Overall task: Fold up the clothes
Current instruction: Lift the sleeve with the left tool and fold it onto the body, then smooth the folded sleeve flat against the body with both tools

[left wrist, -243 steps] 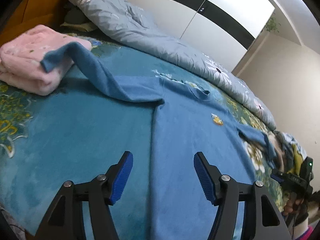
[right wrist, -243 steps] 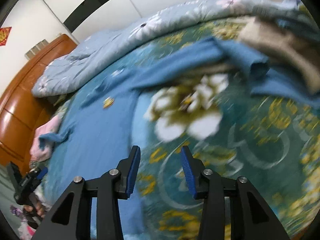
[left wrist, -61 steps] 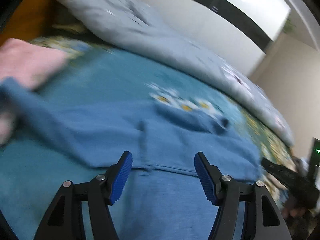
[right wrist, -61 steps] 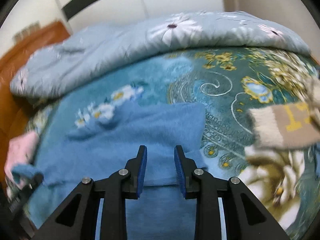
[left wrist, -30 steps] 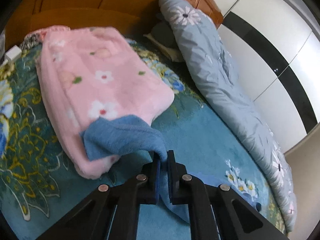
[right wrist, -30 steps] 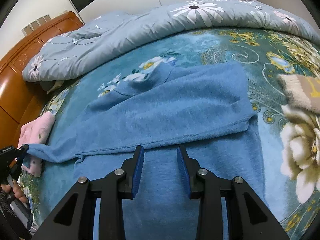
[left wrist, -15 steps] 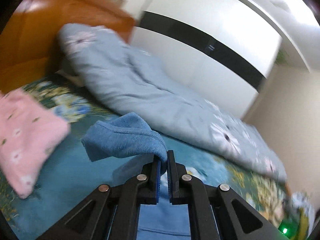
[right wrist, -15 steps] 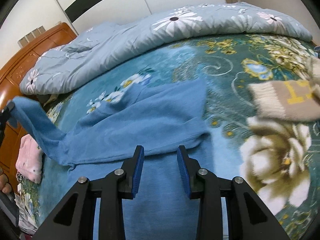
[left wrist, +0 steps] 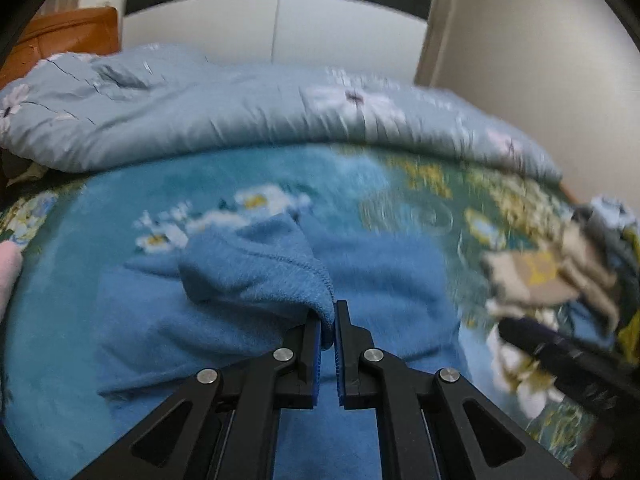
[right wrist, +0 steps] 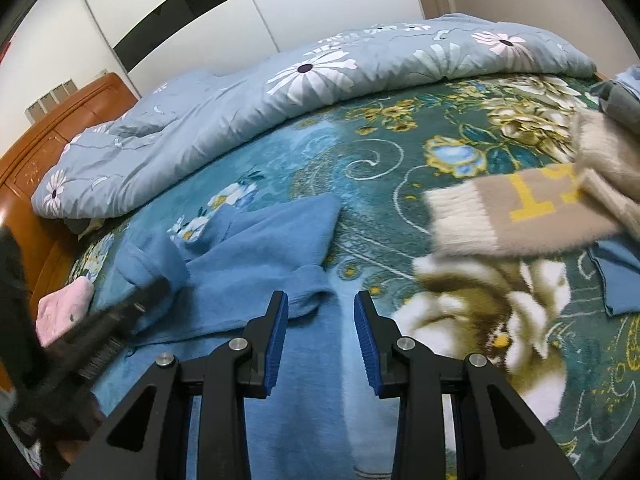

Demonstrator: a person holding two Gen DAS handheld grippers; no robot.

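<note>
Two grippers work on the blue top [right wrist: 256,264] lying on the bed [right wrist: 372,168]: the left gripper [left wrist: 328,332] pinches its sleeve [left wrist: 256,272] to fold it over, while the right gripper [right wrist: 320,320] waits half open above it.

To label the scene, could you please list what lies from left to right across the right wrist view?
Left gripper → pink folded garment → blue sweater → right gripper → beige knit with yellow lettering.

text: yellow "1", next character unclear | on: beige knit garment [right wrist: 532,216]
</note>
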